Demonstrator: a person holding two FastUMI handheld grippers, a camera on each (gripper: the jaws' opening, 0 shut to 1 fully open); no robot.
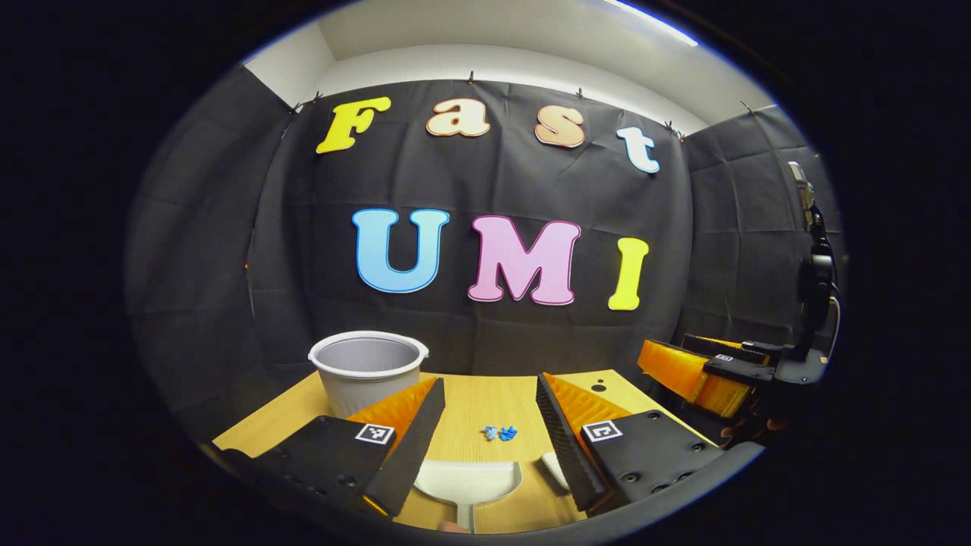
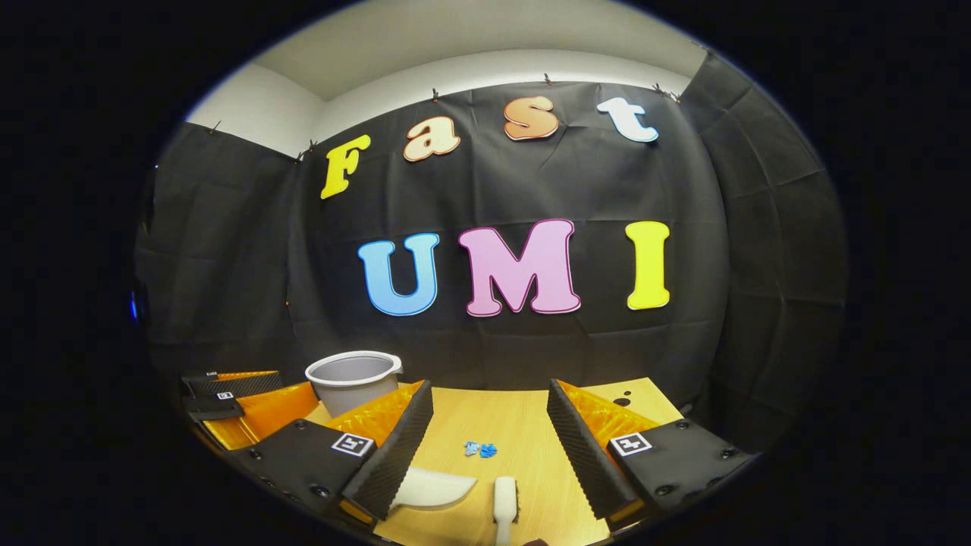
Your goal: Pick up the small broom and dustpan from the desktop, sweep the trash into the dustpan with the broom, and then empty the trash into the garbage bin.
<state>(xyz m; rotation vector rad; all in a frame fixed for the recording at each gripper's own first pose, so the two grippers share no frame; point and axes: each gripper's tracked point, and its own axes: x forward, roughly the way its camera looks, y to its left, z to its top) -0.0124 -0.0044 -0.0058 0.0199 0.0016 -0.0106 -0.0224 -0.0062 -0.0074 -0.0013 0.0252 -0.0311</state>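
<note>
A white dustpan lies on the wooden desktop between the spread fingers of my left gripper, which is open and holds nothing. The small white broom lies just right of the dustpan. A few blue scraps of trash sit beyond them. In the right gripper view the broom lies between the wide-apart fingers of my right gripper, with the dustpan to its left and the trash ahead. A white garbage bin stands at the back left.
The other gripper hovers at the right past the desk edge in the left gripper view, and the left one shows at the far left in the right gripper view. Black cloth walls close the booth behind the desk.
</note>
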